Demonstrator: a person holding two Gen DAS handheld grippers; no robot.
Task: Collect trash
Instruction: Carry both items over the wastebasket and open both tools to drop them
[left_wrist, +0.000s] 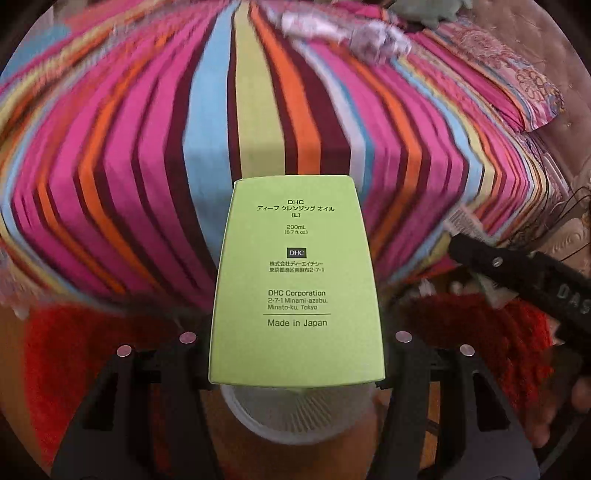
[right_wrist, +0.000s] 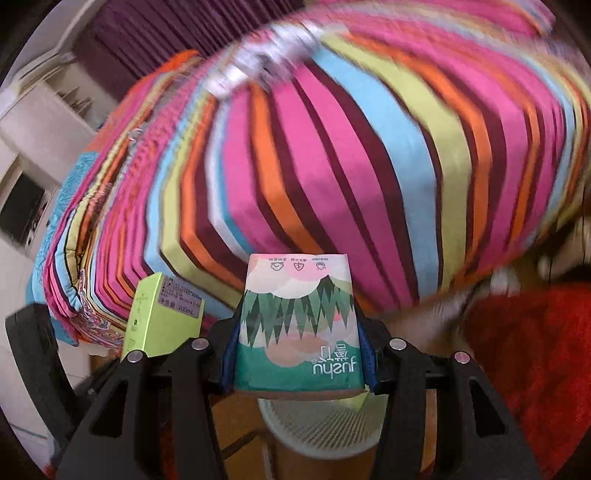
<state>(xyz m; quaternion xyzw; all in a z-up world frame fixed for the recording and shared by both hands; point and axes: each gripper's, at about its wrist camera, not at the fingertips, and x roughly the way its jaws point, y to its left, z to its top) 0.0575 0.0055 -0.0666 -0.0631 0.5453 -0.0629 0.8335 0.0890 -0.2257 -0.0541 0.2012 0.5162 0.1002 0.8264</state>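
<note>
Lime-green box (left_wrist: 297, 291), teal forest-print pack (right_wrist: 299, 328), multicolour striped bedspread (left_wrist: 147, 155), red rug (right_wrist: 535, 362)

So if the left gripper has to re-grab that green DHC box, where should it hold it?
Grip the green DHC box across its two narrow long sides, as the left gripper does now, coming from its near end along its length. The flat, parallel sides give the pads even contact; the broad printed face looks too wide.
</note>
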